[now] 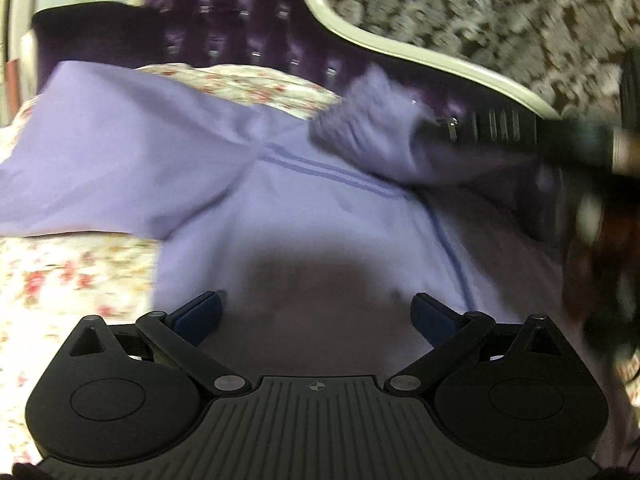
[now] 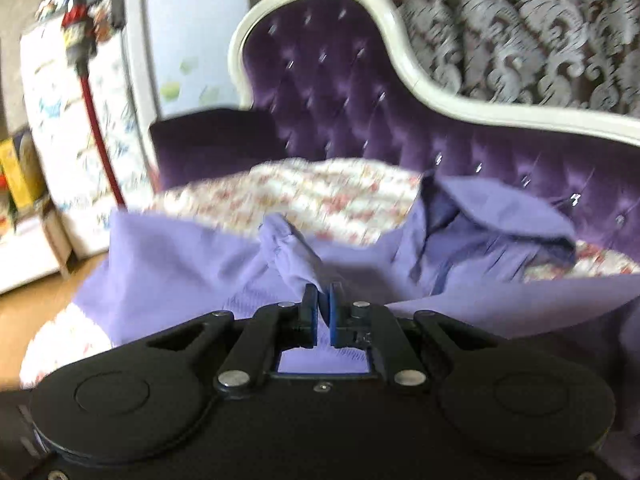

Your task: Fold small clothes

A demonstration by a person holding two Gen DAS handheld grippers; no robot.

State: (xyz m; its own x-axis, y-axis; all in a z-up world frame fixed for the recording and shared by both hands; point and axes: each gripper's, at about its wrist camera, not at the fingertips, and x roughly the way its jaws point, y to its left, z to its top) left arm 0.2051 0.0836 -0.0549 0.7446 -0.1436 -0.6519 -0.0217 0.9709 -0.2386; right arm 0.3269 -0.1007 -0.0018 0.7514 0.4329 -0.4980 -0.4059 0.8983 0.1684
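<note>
Lilac shirt (image 1: 312,216) spread over floral bedsheet (image 1: 60,276), collar end toward purple tufted headboard (image 2: 344,92). In right wrist view, collar (image 2: 492,216) rumpled and standing up near headboard, w/ sheet showing on both sides of it.

Left gripper (image 1: 316,312): jaws wide apart, nothing between, hovering just above shirt body; dark shadow on fabric right under it. Stitched double line (image 1: 332,172) running across shirt ahead of the fingers, another seam running down at right.

Right gripper (image 2: 323,308): pads nearly together, pinching a bunched fold of shirt cloth (image 2: 288,248), lifted off the rest of the garment. Same gripper seen in left wrist view (image 1: 420,136) coming in from right, blurred, w/ gathered fabric at its tip, raised above shirt and crossing in front of headboard.

Around: white carved frame (image 2: 404,60) edging headboard, patterned grey-brown wallpaper (image 2: 540,28) behind. Dark purple pillow (image 2: 208,136) at head of bed, left side. Beyond bed edge at left: wood floor (image 2: 36,300), white printed cabinet (image 2: 68,120) w/ toys on top, red cord (image 2: 98,136) hanging down in front. Much motion blur; small details hard to tell.
</note>
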